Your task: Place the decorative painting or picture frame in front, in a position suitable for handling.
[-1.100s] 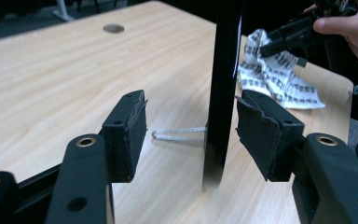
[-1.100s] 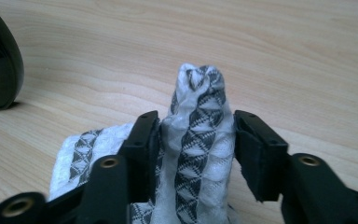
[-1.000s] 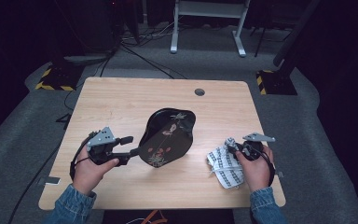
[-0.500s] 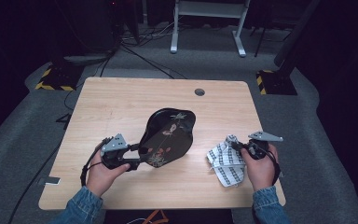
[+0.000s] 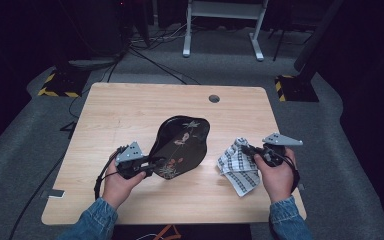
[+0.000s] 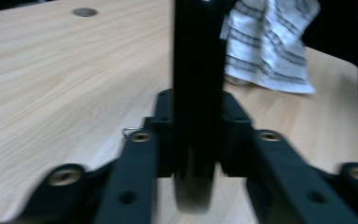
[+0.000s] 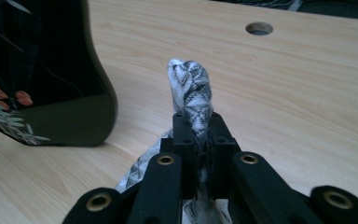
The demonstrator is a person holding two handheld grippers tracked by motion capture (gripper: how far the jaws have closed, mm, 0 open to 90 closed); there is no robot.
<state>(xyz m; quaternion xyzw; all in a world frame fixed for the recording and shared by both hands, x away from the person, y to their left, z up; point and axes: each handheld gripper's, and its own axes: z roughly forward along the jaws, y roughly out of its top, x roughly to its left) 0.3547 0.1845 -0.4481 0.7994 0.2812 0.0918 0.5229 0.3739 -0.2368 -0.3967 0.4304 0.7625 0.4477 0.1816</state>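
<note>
With the left gripper (image 5: pixel 152 165) just closing on the black tray's (image 5: pixel 182 145) edge and the right gripper (image 5: pixel 247 149) pinching the checked cloth (image 5: pixel 237 167), keep the tray steady while wiping gently.

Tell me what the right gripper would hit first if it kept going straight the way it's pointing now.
Probably the black tray. The right gripper, shut on the checked cloth, points left across the table toward the tray's right edge; bare wood lies between, though its height against the rim is unclear.
</note>
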